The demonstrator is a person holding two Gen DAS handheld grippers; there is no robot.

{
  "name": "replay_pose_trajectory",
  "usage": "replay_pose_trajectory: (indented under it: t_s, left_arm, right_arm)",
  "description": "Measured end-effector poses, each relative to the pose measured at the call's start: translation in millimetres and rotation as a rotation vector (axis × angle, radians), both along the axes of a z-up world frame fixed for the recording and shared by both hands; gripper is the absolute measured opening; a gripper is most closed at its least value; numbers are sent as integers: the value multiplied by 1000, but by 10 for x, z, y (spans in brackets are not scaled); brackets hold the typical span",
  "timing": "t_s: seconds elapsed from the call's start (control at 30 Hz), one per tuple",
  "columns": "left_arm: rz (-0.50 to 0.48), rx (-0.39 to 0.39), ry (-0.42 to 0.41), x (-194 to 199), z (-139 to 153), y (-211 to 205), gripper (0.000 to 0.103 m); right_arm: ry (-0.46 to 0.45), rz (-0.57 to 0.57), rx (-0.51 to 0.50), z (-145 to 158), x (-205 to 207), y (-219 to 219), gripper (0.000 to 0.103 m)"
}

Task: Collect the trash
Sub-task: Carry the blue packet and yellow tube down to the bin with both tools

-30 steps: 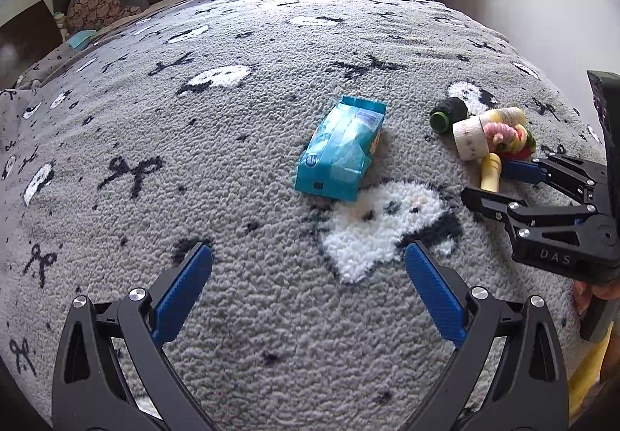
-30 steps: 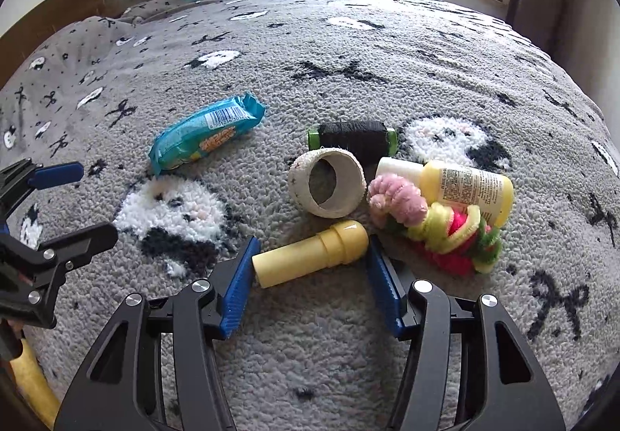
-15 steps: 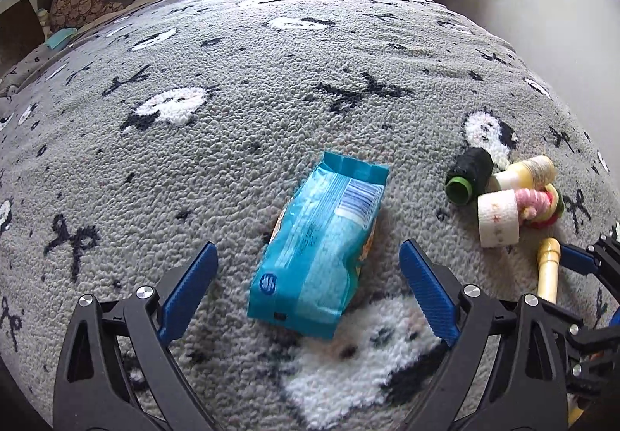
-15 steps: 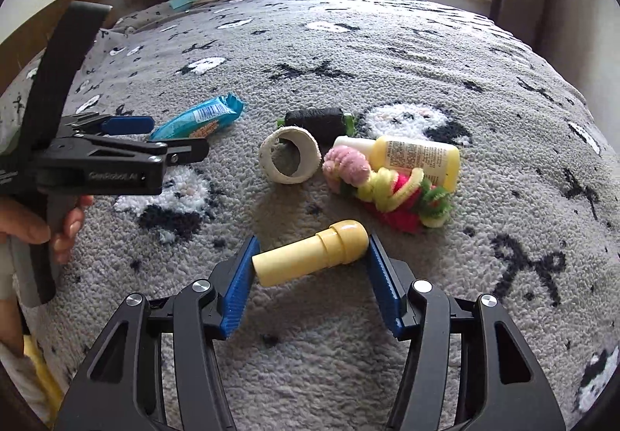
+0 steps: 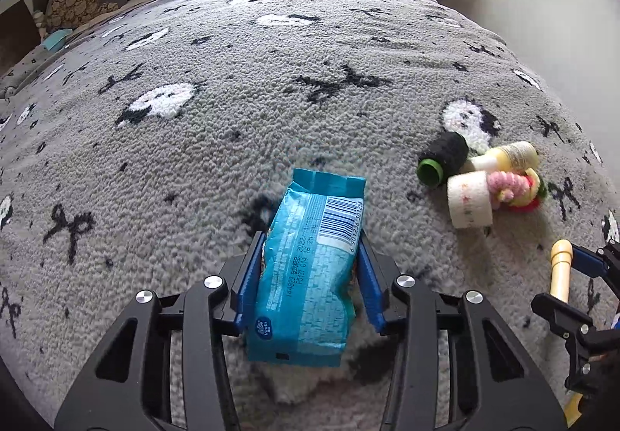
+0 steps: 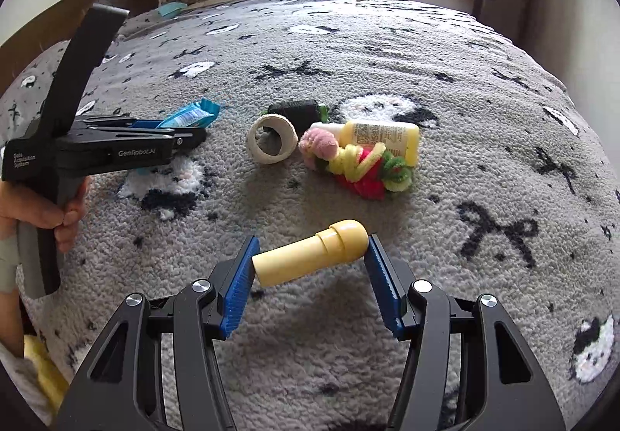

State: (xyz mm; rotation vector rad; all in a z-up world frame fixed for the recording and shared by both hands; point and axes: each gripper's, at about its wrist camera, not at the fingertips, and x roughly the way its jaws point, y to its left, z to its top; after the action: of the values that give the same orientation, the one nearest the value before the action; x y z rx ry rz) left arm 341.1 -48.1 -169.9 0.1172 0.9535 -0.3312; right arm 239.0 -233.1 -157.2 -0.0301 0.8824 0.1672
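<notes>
My left gripper [image 5: 308, 268] is shut on a blue snack wrapper [image 5: 310, 276] lying on the grey patterned blanket; its blue pads press both long sides. The wrapper's far end also shows in the right wrist view [image 6: 190, 115]. My right gripper [image 6: 310, 264] is shut on a pale yellow tube [image 6: 310, 256], held crosswise just above the blanket; the tube also shows in the left wrist view [image 5: 560, 268].
A small pile lies on the blanket: a black spool with a green end [image 5: 443, 158], a white tape ring [image 5: 469, 200], a yellow bottle [image 6: 381, 136] and coloured fuzzy wires [image 6: 364, 169]. Pillows [image 5: 77, 1] and a window are at the far end.
My left gripper moved forward over the blue wrapper and closed on it. My right gripper lifted the yellow tube and drew back from the pile.
</notes>
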Motion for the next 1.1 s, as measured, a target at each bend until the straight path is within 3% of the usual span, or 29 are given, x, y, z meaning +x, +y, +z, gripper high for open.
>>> replay_pose_trajectory:
  t_s: [0.63, 0.83, 1.1]
  left_arm:
    - [-49, -36, -147, -1892, 701, -88, 39]
    - [-50, -52, -156, -2402, 706, -51, 39]
    - [-32, -58, -127, -2961, 461, 59, 39]
  right_arm:
    - [-84, -47, 14, 389, -1305, -187, 57]
    - [-89, -51, 9, 406, -1691, -179, 57]
    - [-74, -50, 19, 307, -2143, -181, 57]
